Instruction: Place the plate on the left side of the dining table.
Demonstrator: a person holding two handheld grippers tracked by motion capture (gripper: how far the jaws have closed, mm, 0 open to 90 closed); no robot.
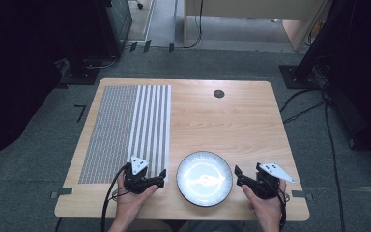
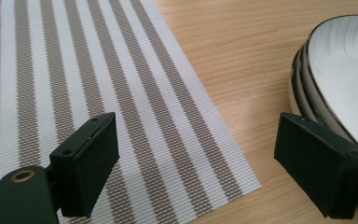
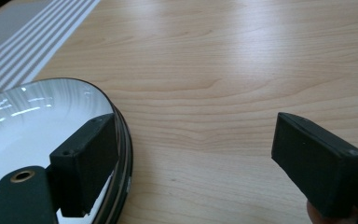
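Note:
A white plate with a dark rim sits near the table's front edge, between my two grippers. Its edge shows layered rims, like stacked plates. My left gripper rests just left of it, open, with nothing between its fingers; in the left gripper view one jaw is over the striped placemat and the other is beside the plate's rim. My right gripper sits just right of the plate, open and holding nothing; in the right gripper view its left jaw overlaps the plate.
The grey and white striped placemat covers the table's left part. A dark round grommet sits near the far edge. Bare wood stretches beyond the plate. Cables lie on the floor at the right.

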